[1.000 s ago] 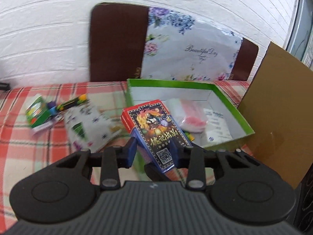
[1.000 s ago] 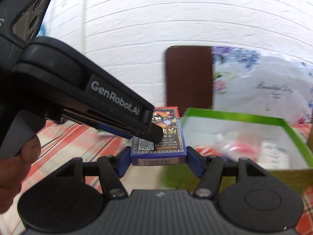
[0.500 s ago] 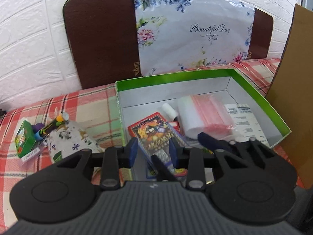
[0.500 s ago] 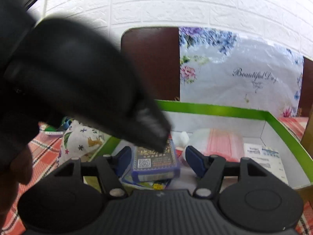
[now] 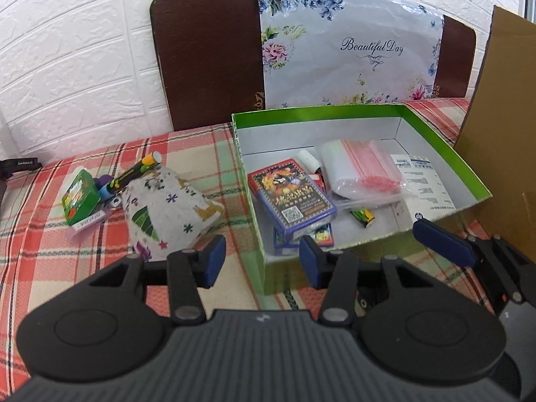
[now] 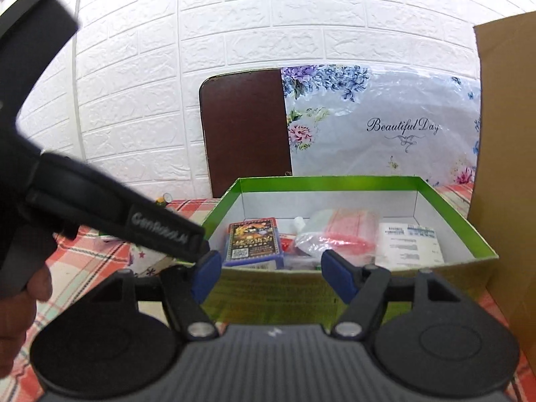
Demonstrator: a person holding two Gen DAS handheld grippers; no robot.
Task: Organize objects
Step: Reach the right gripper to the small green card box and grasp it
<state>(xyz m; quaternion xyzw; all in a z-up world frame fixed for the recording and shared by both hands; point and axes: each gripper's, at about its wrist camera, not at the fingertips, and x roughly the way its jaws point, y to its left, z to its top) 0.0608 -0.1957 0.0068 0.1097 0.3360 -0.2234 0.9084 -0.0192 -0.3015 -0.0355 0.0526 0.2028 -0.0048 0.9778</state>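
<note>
Inside the green box (image 5: 435,140) the card deck (image 5: 293,197) sits tilted on another pack; both tongs, left (image 5: 261,261) and right (image 6: 271,276), are spread and empty, so reaching for the pouch (image 5: 164,211) could clip the box wall.

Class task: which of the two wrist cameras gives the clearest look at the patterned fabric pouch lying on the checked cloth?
The left wrist view: the patterned fabric pouch lies in full sight, left of the green box, beside a green carton. In the right wrist view only a scrap of it shows, below the left gripper's arm.
</note>
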